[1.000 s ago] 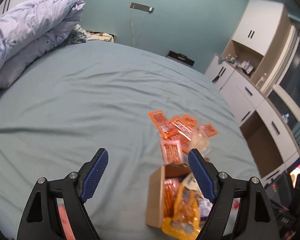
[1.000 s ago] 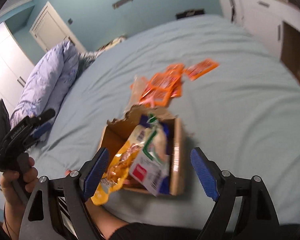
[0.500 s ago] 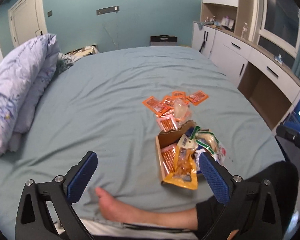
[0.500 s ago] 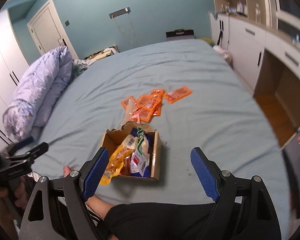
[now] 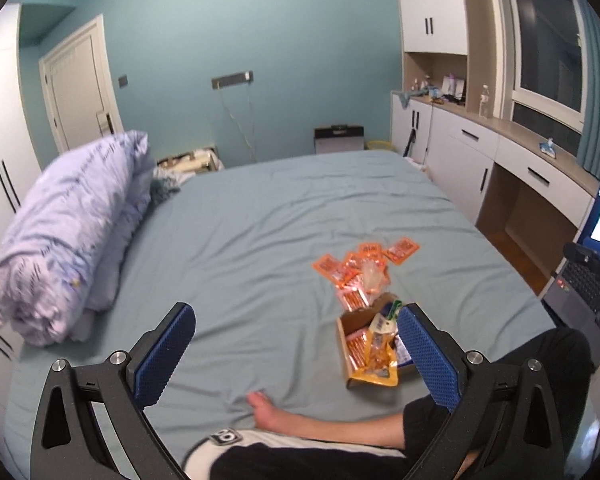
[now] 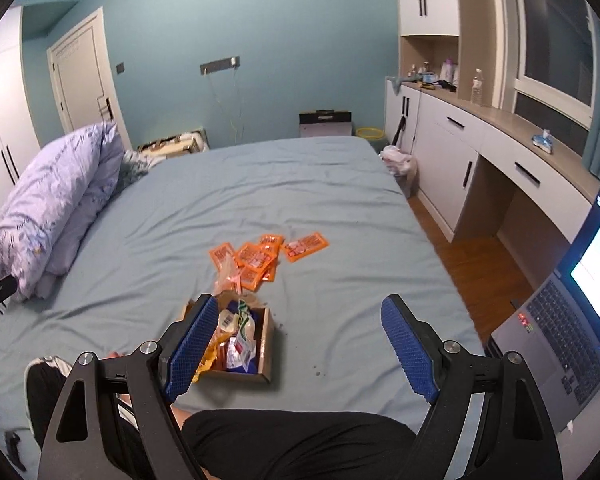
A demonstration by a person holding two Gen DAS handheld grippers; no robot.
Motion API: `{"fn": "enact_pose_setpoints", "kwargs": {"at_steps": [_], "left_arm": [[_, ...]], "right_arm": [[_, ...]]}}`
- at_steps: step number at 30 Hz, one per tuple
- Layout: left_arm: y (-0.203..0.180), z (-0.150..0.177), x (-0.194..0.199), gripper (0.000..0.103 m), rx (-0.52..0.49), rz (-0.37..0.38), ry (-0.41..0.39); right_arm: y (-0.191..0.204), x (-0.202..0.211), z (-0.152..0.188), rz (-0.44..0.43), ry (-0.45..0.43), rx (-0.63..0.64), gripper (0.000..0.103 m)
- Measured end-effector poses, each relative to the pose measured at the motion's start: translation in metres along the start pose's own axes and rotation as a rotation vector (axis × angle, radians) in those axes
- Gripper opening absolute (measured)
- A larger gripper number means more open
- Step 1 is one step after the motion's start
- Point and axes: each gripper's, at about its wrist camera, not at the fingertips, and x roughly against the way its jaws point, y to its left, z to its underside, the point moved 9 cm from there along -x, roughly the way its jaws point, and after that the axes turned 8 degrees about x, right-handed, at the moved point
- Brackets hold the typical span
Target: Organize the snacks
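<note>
The left tool (image 5: 296, 354) hangs high over the bed (image 5: 260, 216) with its blue pads (image 5: 162, 354) spread wide and nothing between them. The right tool (image 6: 300, 354) is likewise apart and empty, its pads (image 6: 410, 352) well clear of everything below.

A small cardboard box (image 6: 266, 344) sits on the bed near the near edge, packed with snacks: a yellow bag (image 5: 376, 360) sticks out over its front rim, with white-and-green packets (image 6: 240, 326) and a pink packet (image 5: 354, 338) beside it. In the left view the box (image 5: 344, 344) lies just left of the right pad; in the right view the left pad covers its left side.

Just beyond the box, a loose cluster of orange packets (image 6: 256, 258) lies flat on the sheet, overlapping one another, with one orange packet (image 6: 306, 246) slightly apart to the right. A clear wrapper (image 6: 228, 274) rests between the cluster and the box.

A person's bare foot (image 5: 268, 410) rests on the bed near the box, with a black-clad leg (image 6: 292, 440) across the bottom of the view. A rolled duvet (image 5: 72, 236) lies at the left side of the bed. An open laptop (image 6: 572, 320) stands to the right, off the bed.
</note>
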Motion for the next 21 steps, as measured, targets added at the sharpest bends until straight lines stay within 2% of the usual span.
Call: {"fn": "enact_pose_setpoints", "kwargs": {"at_steps": [5,11,15,21], "left_arm": [[0.000,-0.012,0.030,0.103,-0.037,-0.026,-0.085],[0.018,-0.025,0.053,0.103,0.021,-0.033,-0.144],[0.043,-0.043,0.079,0.103,0.033,-0.094,-0.232],[0.055,-0.055,0.107,0.103,0.041,-0.044,-0.279]], "right_arm": [[-0.019,0.016,0.002,-0.031,-0.013,-0.076,0.083],[-0.025,0.054,-0.006,-0.048,-0.058,-0.097,0.083],[-0.020,0.080,-0.006,-0.056,-0.098,-0.081,0.083],[-0.009,0.126,-0.019,-0.095,-0.161,-0.066,0.083]]}}
